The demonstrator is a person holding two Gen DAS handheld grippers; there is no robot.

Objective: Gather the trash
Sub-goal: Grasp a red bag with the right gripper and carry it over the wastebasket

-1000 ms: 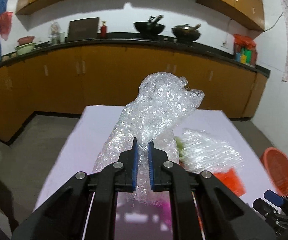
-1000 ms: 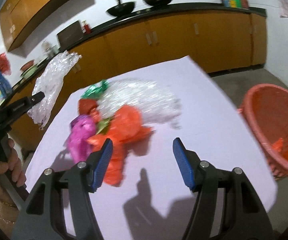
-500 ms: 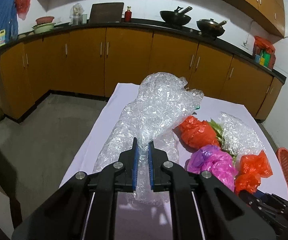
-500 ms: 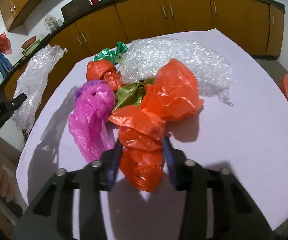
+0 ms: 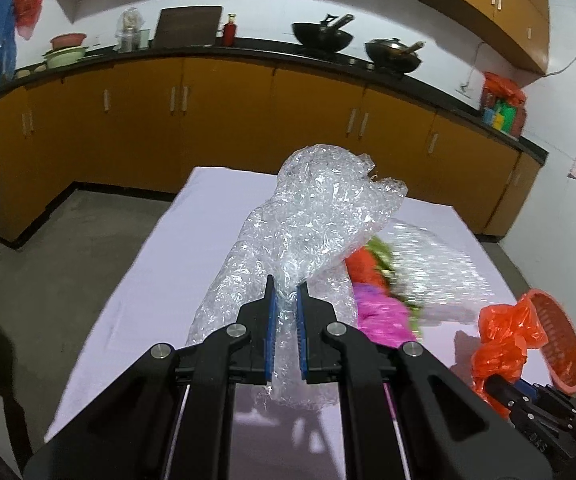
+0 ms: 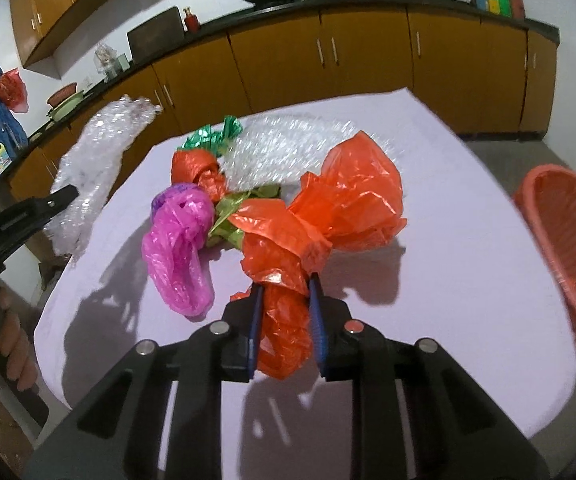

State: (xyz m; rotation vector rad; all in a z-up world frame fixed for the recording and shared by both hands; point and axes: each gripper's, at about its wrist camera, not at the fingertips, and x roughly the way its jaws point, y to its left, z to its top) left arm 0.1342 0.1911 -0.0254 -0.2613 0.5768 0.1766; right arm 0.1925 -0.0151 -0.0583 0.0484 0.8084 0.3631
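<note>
Orange-brown kitchen cabinets line the back wall under a dark worktop that carries two black woks. Nearer the cameras stands the counter, covered in pale lilac, with the trash heaped on its middle. Beside its right edge an orange basket sits low, tilted toward the counter.

On the counter, from big to small: a sheet of clear bubble wrap at the back of the heap, an orange plastic bag in front of it, a pink plastic bag to its left, a smaller orange bundle behind the pink one, and green wrapper scraps at the far side.

A second crumpled bubble wrap piece is lifted above the counter's left part; the left gripper has its blue pads pressed tight on its lower end. The right gripper has just been closing, and its jaws now pinch the near tail of the orange plastic bag, whose far end still lies on the counter. A hand grasps the left gripper's handle at the frame's left edge.
</note>
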